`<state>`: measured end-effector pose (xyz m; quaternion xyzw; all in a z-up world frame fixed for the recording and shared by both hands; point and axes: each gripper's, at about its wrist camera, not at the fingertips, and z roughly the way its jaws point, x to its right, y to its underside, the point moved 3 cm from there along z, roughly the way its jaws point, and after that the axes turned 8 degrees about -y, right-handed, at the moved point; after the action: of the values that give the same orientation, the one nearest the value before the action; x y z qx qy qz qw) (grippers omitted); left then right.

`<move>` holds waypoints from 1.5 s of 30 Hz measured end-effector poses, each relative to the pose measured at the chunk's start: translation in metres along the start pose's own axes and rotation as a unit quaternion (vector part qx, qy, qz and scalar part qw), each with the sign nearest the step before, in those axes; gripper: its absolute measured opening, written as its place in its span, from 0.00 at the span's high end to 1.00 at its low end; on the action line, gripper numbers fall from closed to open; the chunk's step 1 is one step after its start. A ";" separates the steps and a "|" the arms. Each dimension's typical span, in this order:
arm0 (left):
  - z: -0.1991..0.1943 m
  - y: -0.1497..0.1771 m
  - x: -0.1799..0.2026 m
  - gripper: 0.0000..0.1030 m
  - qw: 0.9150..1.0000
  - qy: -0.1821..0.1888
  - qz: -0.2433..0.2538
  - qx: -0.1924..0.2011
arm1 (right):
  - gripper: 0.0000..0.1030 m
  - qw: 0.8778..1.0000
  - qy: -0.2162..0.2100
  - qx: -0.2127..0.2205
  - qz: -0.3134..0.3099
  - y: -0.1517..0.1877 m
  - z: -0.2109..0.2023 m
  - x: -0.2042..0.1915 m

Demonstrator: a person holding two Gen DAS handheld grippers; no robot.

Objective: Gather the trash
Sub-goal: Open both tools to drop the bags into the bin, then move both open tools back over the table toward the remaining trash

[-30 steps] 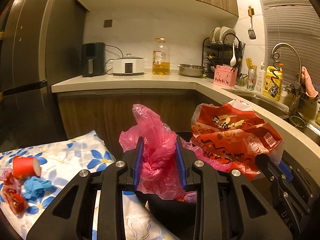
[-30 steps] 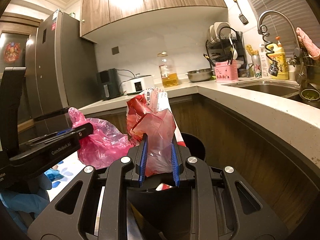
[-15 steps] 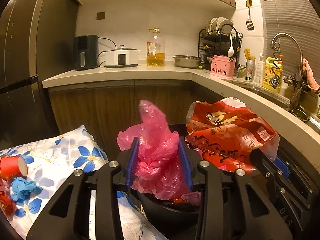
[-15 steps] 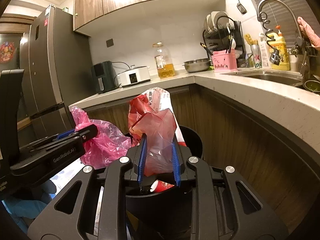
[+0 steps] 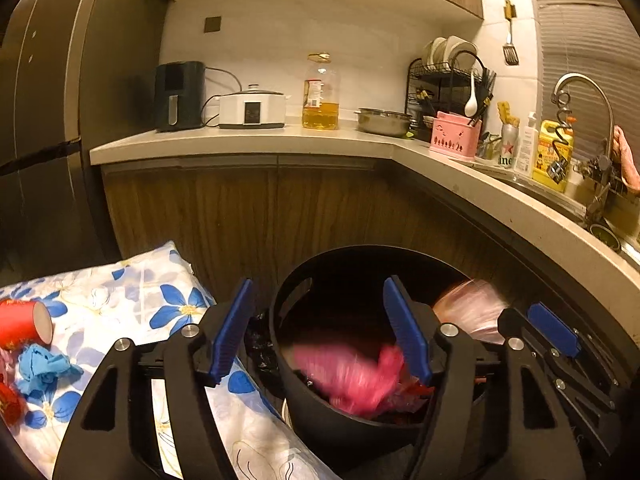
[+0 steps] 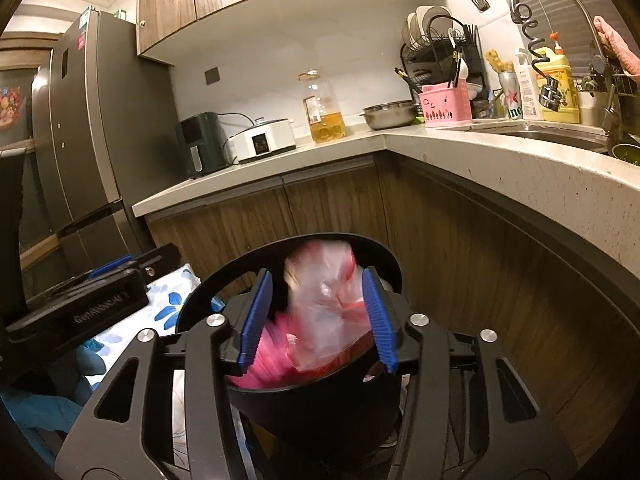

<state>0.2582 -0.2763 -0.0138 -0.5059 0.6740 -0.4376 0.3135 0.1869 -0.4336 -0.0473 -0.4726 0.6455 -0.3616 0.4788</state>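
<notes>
1. Over the black bin (image 5: 320, 412), in the left wrist view, I had the left gripper (image 5: 320, 332) with its jaws just spread wide and nothing pressed between them. The pink bag (image 5: 352, 376) was a crumpled blur inside the bin. I judged this the drop step. A red cup (image 5: 24, 328) and a blue glove (image 5: 44, 364) lay on the flowered cloth (image 5: 120, 300) nearby, likely my next pickups.
2. In the right wrist view, the right gripper (image 6: 316, 316) had also just been opening, its pads clear of the red-and-clear bag (image 6: 324, 312), which sat blurred between them, partly in the bin.
</notes>
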 end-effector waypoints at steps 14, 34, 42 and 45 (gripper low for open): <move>-0.027 0.014 -0.038 0.17 0.998 -0.049 -0.031 0.004 | 0.29 1.000 0.008 -0.001 -0.016 0.003 -0.011 -0.016; -0.098 0.049 -0.117 0.05 0.986 -0.151 -0.062 0.029 | 0.10 0.998 -0.008 0.006 -0.057 0.015 -0.040 -0.088; -0.124 0.071 -0.187 0.05 0.967 -0.239 -0.090 0.025 | 0.09 0.997 -0.052 -0.010 -0.064 0.041 -0.039 -0.138; -0.129 0.078 -0.217 0.05 0.959 -0.263 -0.106 0.017 | 0.09 0.994 -0.072 -0.019 -0.075 0.051 -0.036 -0.159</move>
<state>0.1779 -0.0251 -0.0349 -0.6660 0.5027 -0.3317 0.4401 0.1537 -0.2659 -0.0405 -0.5539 0.5789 -0.3493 0.4859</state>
